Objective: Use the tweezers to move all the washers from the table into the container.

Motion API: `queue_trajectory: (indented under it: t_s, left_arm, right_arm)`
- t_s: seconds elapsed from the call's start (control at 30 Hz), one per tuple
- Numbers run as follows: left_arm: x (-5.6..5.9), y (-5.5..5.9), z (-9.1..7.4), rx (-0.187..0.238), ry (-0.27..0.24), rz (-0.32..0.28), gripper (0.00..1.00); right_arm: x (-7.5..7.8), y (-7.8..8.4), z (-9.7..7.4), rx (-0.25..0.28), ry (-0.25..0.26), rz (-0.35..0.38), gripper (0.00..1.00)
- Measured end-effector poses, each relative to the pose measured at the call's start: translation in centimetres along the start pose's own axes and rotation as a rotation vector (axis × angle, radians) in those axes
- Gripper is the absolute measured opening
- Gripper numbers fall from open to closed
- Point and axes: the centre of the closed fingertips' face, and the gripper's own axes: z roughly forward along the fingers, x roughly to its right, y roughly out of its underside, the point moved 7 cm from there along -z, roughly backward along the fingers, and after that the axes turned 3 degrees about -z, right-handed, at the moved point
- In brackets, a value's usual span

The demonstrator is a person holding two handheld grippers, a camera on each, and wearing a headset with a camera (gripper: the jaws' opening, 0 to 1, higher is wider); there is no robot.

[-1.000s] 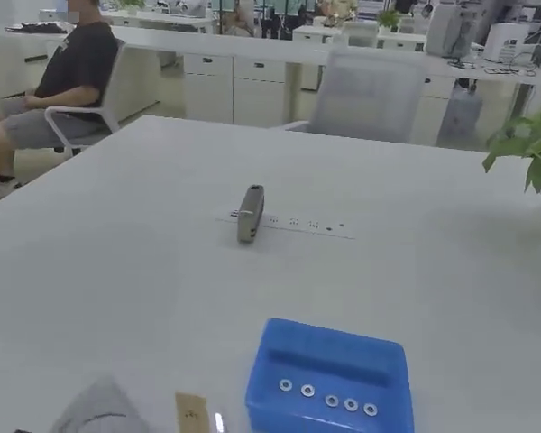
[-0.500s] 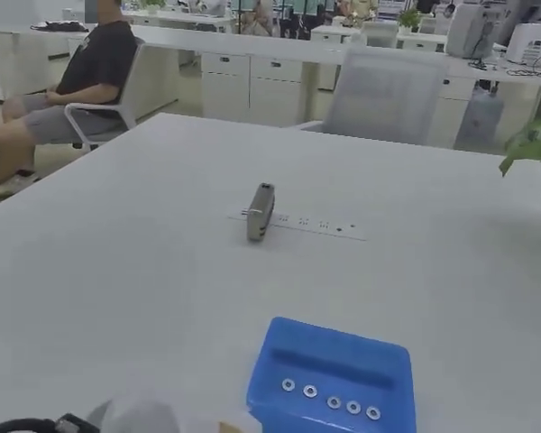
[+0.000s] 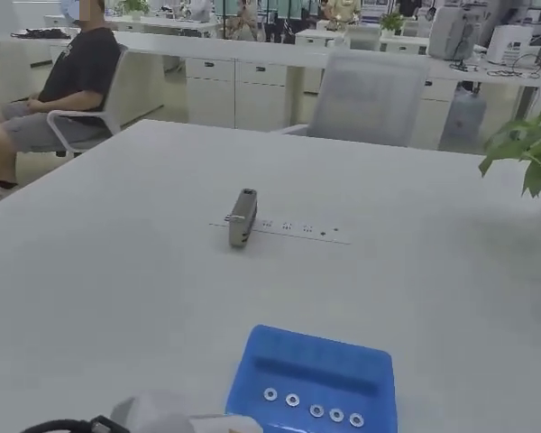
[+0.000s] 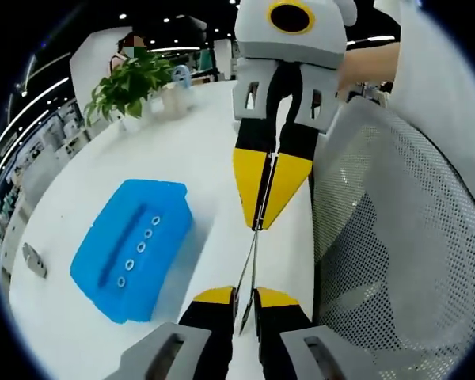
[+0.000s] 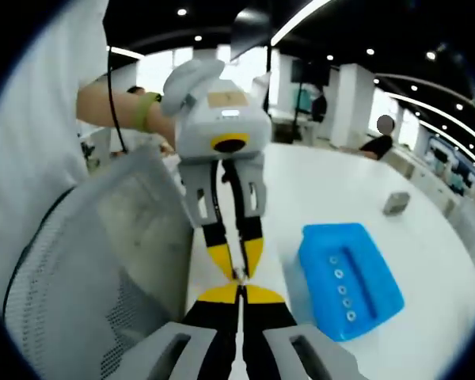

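My left gripper (image 4: 247,301) is pinched almost closed on one end of the slim steel tweezers (image 4: 252,261). My right gripper (image 4: 258,223) faces it nose to nose, its yellow pads squeezed together on the other end. The tool hangs between the two of them, and I cannot tell which end is the tips. I am holding both grippers low and close to my body, just beside the white mesh chair back (image 4: 396,261) and near the edge of the white table (image 3: 117,271).

Further out on the table sits the blue plastic container (image 4: 168,265). Five small metal washers (image 4: 141,246) lie in a neat row in its recess. Well beyond it, a small grey metal block (image 3: 242,216) rests by the socket strip, and a green potted plant (image 4: 131,83) stands at the far side.

Over the last second the container's contents have not changed: the same five washers are in the same row. The block has kept its place by the strip, and only my head has swung.

Every washer I can find is already in the container, so I judge the moving done. What looks left is to settle the tweezers in one gripper or lay them down.
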Motion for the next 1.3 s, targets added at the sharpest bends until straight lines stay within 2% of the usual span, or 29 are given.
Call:
queue_trajectory:
  t_s: [0.07, 0.1, 0.17, 0.3, 0.37, 0.47, 0.5, 0.53, 0.57, 0.63, 0.7, 0.77, 0.93, 1.03, 1.07, 1.2, 1.3]
  left_arm:
    - [0.0, 0.2, -0.1, 0.004, 0.002, -0.075, 0.07]
    - [-0.1, 0.1, -0.4, 0.022, -0.005, -0.121, 0.07]
    - [-0.2, -0.1, -1.1, 0.066, -0.013, -0.156, 0.07]
    - [-0.3, 0.9, -3.5, 0.113, -0.095, -0.224, 0.12]
    - [0.0, 1.6, -4.9, 0.158, -0.140, -0.287, 0.15]
    - [0.2, 2.4, -6.8, 0.274, -0.226, -0.397, 0.21]
    - [0.4, 2.8, -7.6, 0.329, -0.258, -0.449, 0.24]
    - [0.4, 3.0, -8.1, 0.358, -0.283, -0.479, 0.27]
    - [0.4, 3.4, -8.9, 0.395, -0.337, -0.511, 0.29]
    - [0.3, 3.6, -10.1, 0.463, -0.407, -0.546, 0.29]
    - [0.2, 3.6, -10.7, 0.505, -0.443, -0.570, 0.31]
    - [0.0, 3.5, -11.5, 0.573, -0.507, -0.593, 0.34]
    - [-0.2, 3.2, -11.4, 0.626, -0.566, -0.637, 0.44]
    - [-0.4, 3.3, -11.2, 0.603, -0.598, -0.645, 0.49]
    - [-0.6, 3.5, -11.4, 0.597, -0.616, -0.639, 0.50]
    - [-0.7, 3.8, -11.6, 0.618, -0.657, -0.643, 0.54]
    - [-0.7, 4.3, -11.6, 0.607, -0.681, -0.648, 0.56]
  right_arm:
    - [0.1, 0.2, 0.2, -0.003, -0.010, 0.011, 0.00]
    - [0.1, 0.3, 0.2, -0.003, -0.011, 0.014, 0.00]
    - [0.2, 0.5, 0.1, -0.009, -0.012, 0.021, 0.00]
    - [0.5, 1.3, 0.0, -0.032, -0.006, 0.037, 0.00]
    - [0.7, 1.9, -0.1, -0.047, -0.006, 0.046, 0.00]
    - [0.7, 2.8, 0.1, -0.084, -0.012, 0.043, 0.00]
    - [0.7, 3.0, 0.1, -0.093, -0.011, 0.041, 0.00]
    - [0.7, 3.3, 0.2, -0.100, -0.013, 0.044, 0.00]
    - [0.7, 3.5, 0.3, -0.106, -0.014, 0.046, 0.00]
    - [0.8, 3.9, 0.3, -0.129, -0.007, 0.044, 0.00]
    - [0.8, 4.3, 0.4, -0.156, -0.009, 0.028, 0.00]
    - [0.8, 4.7, 0.5, -0.187, -0.011, 0.014, 0.00]
    - [0.9, 5.5, 0.8, -0.235, -0.009, -0.012, 0.00]
    - [1.1, 5.8, 0.8, -0.270, -0.020, -0.004, 0.00]
    - [1.3, 5.9, 0.9, -0.285, -0.006, -0.024, 0.00]
    - [1.6, 5.8, 1.1, -0.304, -0.016, -0.024, 0.00]
    - [1.7, 5.8, 1.2, -0.322, -0.020, -0.038, 0.00]
